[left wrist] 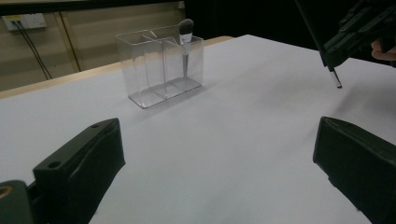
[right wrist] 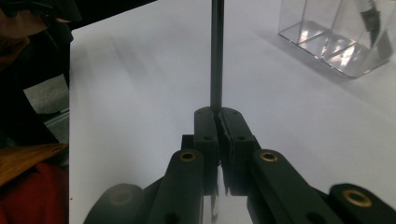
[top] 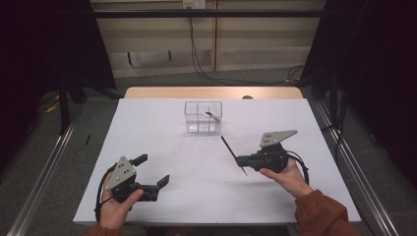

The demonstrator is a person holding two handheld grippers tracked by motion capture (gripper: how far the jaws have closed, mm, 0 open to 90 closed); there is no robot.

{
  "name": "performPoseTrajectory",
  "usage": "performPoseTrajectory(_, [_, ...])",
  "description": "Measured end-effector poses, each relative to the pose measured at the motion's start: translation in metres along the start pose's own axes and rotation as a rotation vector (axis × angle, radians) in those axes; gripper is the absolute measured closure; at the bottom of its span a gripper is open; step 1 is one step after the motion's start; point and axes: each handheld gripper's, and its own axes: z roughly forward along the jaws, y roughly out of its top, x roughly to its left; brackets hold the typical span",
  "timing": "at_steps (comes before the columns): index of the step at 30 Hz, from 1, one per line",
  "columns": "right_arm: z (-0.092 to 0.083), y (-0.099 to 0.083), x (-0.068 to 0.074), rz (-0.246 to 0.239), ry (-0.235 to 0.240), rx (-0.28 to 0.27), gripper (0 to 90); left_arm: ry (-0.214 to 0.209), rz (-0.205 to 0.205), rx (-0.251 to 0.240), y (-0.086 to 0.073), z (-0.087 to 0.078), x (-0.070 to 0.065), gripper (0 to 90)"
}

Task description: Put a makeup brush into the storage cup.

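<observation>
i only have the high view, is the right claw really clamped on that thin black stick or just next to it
Observer: Clamped. In the right gripper view the right claw has its jaws pressed together on the thin black stick, which runs straight out from between them.
Operator: what's in the clear box, too small for me
Observer: In the left gripper view the clear organizer holds one makeup brush, bristles up, in an end compartment.
Operator: and the left claw, anything in it
Observer: No. The left gripper view shows the left claw with jaws wide apart and bare white table between them.
</observation>
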Motion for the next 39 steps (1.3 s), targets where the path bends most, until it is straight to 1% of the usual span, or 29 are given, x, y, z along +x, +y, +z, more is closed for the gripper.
performPoseTrajectory(3, [0.003, 0.003, 0.003, -0.011, 0.009, 0.006, 86.9, -0.031, 0.003, 0.008, 0.001, 0.003, -0.003, 1.6])
performPoseTrajectory(4, [0.004, 0.005, 0.004, -0.014, 0.010, 0.003, 86.8, -0.040, 0.004, 0.020, 0.002, 0.005, -0.005, 1.6])
performPoseTrajectory(5, [0.005, 0.006, 0.006, -0.019, 0.011, 0.006, 86.9, -0.046, 0.015, 0.032, 0.004, 0.006, -0.006, 1.6])
performPoseTrajectory(7, [0.006, 0.009, 0.010, -0.033, 0.023, 0.013, 86.9, -0.073, 0.017, 0.032, 0.006, 0.008, -0.010, 1.6])
performPoseTrajectory(8, [0.007, 0.010, 0.011, -0.037, 0.030, 0.018, 86.8, -0.079, 0.017, 0.030, 0.008, 0.010, -0.012, 1.6])
performPoseTrajectory(9, [0.008, 0.011, 0.012, -0.049, 0.033, 0.026, 86.9, -0.092, 0.028, 0.031, 0.009, 0.011, -0.013, 1.6])
performPoseTrajectory(11, [0.010, 0.014, 0.014, -0.061, 0.042, 0.041, 86.9, -0.108, 0.034, 0.037, 0.013, 0.014, -0.017, 1.6])
performPoseTrajectory(12, [0.011, 0.016, 0.015, -0.067, 0.046, 0.047, 86.8, -0.126, 0.022, 0.032, 0.014, 0.016, -0.018, 1.7])
performPoseTrajectory(13, [0.012, 0.017, 0.016, -0.071, 0.050, 0.052, 86.8, -0.134, 0.028, 0.031, 0.016, 0.018, -0.019, 2.1])
performPoseTrajectory(14, [0.013, 0.019, 0.017, -0.075, 0.054, 0.059, 86.8, -0.134, 0.036, 0.035, 0.017, 0.020, -0.021, 2.7])
performPoseTrajectory(17, [0.016, 0.024, 0.020, -0.088, 0.063, 0.075, 86.9, -0.151, 0.052, 0.032, 0.022, 0.025, -0.024, 2.8])
performPoseTrajectory(18, [0.017, 0.025, 0.021, -0.093, 0.065, 0.081, 86.8, -0.148, 0.057, 0.035, 0.024, 0.026, -0.025, 2.9])
performPoseTrajectory(19, [0.017, 0.026, 0.021, -0.099, 0.068, 0.091, 86.8, -0.161, 0.060, 0.039, 0.026, 0.027, -0.026, 2.8])
performPoseTrajectory(20, [0.018, 0.027, 0.022, -0.101, 0.067, 0.102, 86.8, -0.161, 0.066, 0.039, 0.027, 0.029, -0.027, 2.9])
performPoseTrajectory(22, [0.018, 0.028, 0.022, -0.110, 0.069, 0.116, 86.8, -0.181, 0.057, 0.039, 0.030, 0.032, -0.028, 2.8])
performPoseTrajectory(25, [0.017, 0.030, 0.020, -0.118, 0.071, 0.139, 86.9, -0.191, 0.079, 0.058, 0.034, 0.038, -0.029, 3.6])
performPoseTrajectory(28, [0.016, 0.032, 0.020, -0.123, 0.074, 0.158, 86.8, -0.206, 0.090, 0.072, 0.036, 0.044, -0.032, 3.5])
performPoseTrajectory(33, [0.017, 0.034, 0.021, -0.152, 0.089, 0.209, 86.9, -0.223, 0.116, 0.095, 0.039, 0.050, -0.035, 3.5])
performPoseTrajectory(35, [0.018, 0.036, 0.021, -0.162, 0.101, 0.227, 86.9, -0.220, 0.122, 0.105, 0.041, 0.052, -0.035, 3.5])
performPoseTrajectory(36, [0.019, 0.037, 0.022, -0.168, 0.101, 0.237, 86.9, -0.222, 0.115, 0.107, 0.042, 0.053, -0.035, 3.5])
performPoseTrajectory(37, [0.020, 0.037, 0.022, -0.172, 0.103, 0.252, 86.9, -0.227, 0.121, 0.115, 0.044, 0.053, -0.035, 3.5])
performPoseTrajectory(39, [0.022, 0.039, 0.023, -0.184, 0.111, 0.274, 86.9, -0.223, 0.129, 0.127, 0.045, 0.055, -0.035, 3.5])
